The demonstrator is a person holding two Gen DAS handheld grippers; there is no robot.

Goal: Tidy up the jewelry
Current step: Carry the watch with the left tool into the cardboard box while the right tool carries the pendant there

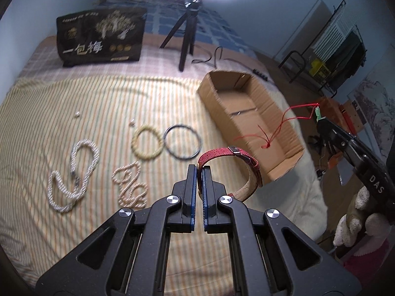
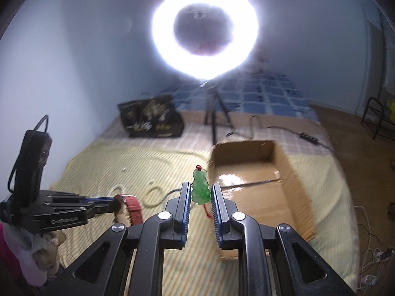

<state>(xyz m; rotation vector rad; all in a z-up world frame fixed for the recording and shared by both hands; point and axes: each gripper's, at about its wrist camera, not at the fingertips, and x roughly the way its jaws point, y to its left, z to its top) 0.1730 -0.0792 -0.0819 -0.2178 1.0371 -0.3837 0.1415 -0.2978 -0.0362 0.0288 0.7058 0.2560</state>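
Above the striped bed (image 1: 103,98), the left tongs (image 1: 199,170) clamp a red watch strap (image 1: 229,160) while the right tongs (image 2: 200,192) pinch a green pendant (image 2: 200,186). Both seem bound for the cardboard box (image 1: 284,170); 4 pieces lie unsorted.

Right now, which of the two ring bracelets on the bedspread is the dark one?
The dark thin bangle, right of the yellowish beaded bracelet, nearer the cardboard box.
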